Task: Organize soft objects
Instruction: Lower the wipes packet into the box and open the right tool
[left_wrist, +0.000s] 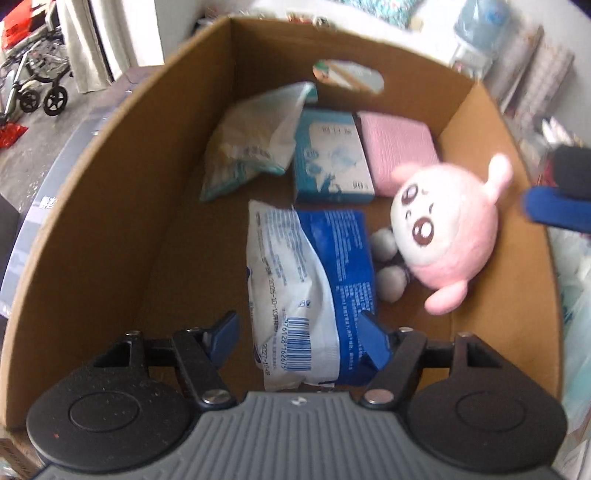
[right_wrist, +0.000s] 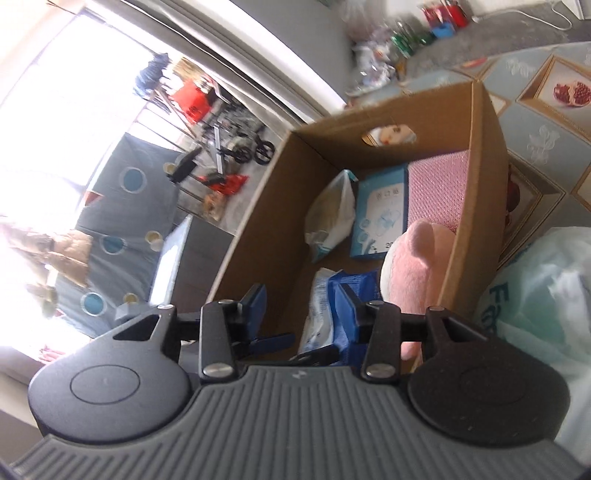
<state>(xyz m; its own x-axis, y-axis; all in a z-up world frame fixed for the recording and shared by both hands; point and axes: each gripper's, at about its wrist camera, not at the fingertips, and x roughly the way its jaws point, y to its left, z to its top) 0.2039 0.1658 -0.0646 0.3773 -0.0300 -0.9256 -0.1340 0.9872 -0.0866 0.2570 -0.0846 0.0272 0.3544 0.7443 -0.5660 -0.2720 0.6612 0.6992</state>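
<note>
An open cardboard box (left_wrist: 122, 206) holds soft goods. A pink and white plush toy (left_wrist: 447, 229) lies against its right wall. A blue and white wipes pack (left_wrist: 314, 291) lies in the middle, a blue tissue box (left_wrist: 330, 158), a pink folded cloth (left_wrist: 397, 147) and a pale plastic pack (left_wrist: 251, 147) at the far end. My left gripper (left_wrist: 301, 332) hangs open above the wipes pack, empty. My right gripper (right_wrist: 303, 299) is open and empty over the box's near edge (right_wrist: 476, 206); its blue finger (left_wrist: 554, 210) shows at the right in the left wrist view.
A pale plastic bag (right_wrist: 543, 295) lies right of the box on a patterned tablecloth (right_wrist: 546, 122). A wheeled frame (left_wrist: 33, 85) stands on the floor to the left. Clutter sits beyond the box.
</note>
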